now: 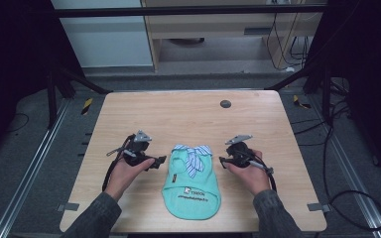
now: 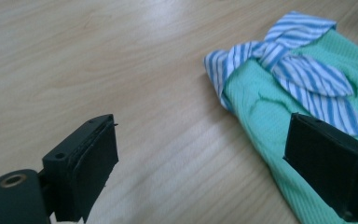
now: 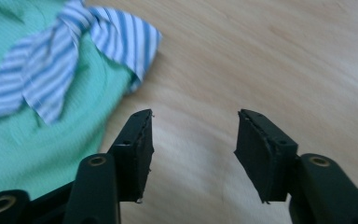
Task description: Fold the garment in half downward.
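A small mint-green garment (image 1: 191,186) lies flat on the wooden table (image 1: 188,119), near its front edge. Its blue-and-white striped bow collar (image 1: 193,156) points away from me. My left gripper (image 1: 161,159) is just left of the collar, low over the table and aimed at the garment. In the left gripper view the gripper (image 2: 205,126) stands open wide, with bare wood between the jaws and its right jaw over the green cloth (image 2: 270,121). My right gripper (image 1: 222,161) is just right of the collar. The right gripper view shows it (image 3: 194,116) open over bare wood, beside the striped collar (image 3: 98,37).
A small dark round disc (image 1: 225,104) sits near the table's far edge. Bare wood stretches behind and beside the garment. Metal rails (image 1: 34,163) run along the floor on both sides, and cables (image 1: 337,198) lie at the right.
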The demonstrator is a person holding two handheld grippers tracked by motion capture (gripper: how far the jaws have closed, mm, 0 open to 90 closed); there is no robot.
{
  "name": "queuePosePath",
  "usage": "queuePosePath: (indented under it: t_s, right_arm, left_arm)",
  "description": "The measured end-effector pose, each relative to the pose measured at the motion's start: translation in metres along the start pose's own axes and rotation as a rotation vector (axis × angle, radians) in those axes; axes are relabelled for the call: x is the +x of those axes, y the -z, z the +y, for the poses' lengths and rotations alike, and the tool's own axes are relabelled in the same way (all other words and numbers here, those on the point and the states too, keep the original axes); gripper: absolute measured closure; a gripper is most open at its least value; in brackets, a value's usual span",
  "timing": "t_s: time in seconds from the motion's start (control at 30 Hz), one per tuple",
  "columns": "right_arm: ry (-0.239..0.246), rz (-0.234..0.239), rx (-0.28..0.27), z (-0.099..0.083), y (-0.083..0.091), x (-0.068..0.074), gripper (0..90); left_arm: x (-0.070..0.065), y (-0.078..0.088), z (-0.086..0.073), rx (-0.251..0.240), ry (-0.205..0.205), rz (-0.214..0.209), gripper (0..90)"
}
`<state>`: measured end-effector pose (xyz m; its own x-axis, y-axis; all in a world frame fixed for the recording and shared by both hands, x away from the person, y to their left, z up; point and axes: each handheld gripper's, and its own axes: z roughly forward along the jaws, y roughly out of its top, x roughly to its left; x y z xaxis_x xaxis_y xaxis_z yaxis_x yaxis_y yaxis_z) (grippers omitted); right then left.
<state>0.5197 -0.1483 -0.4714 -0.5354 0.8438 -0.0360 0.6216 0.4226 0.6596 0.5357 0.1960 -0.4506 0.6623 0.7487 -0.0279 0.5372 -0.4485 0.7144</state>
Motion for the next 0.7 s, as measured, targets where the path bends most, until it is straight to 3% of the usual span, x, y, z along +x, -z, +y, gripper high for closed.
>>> queuePosePath:
  t_s: [0.03, 0.07, 0.1, 0.2, 0.47, 0.6, 0.63, 0.7]
  right_arm:
    - [0.0, 0.0, 0.0, 0.0, 0.0, 0.0, 46.6]
    - [0.006, 0.022, 0.006, 0.013, -0.005, 0.001, 52.9]
    - [0.004, 0.029, 0.01, 0.016, -0.007, 0.002, 55.0]
    - [-0.007, 0.057, 0.012, 0.025, -0.014, 0.004, 61.9]
    - [-0.002, 0.115, -0.012, 0.042, -0.022, 0.011, 77.8]
    - [-0.032, 0.135, 0.001, 0.048, -0.028, 0.007, 82.2]
    - [-0.035, 0.145, 0.008, 0.048, -0.03, 0.006, 82.1]
    - [-0.033, 0.143, 0.031, 0.049, -0.032, 0.006, 79.6]
  left_arm:
    - [0.0, 0.0, 0.0, 0.0, 0.0, 0.0, 10.0]
    - [0.0, -0.002, 0.005, 0.003, -0.001, -0.006, 13.1]
    - [0.0, -0.006, 0.01, -0.007, 0.029, -0.02, 14.8]
    - [-0.003, -0.012, 0.019, -0.004, 0.048, -0.039, 21.9]
    - [-0.007, -0.022, 0.035, 0.01, 0.042, -0.047, 46.3]
    - [-0.006, -0.033, 0.042, 0.047, 0.04, -0.064, 53.3]
    - [-0.007, -0.038, 0.044, 0.084, 0.023, -0.063, 53.7]
    - [-0.007, -0.043, 0.045, 0.109, 0.026, -0.069, 54.6]
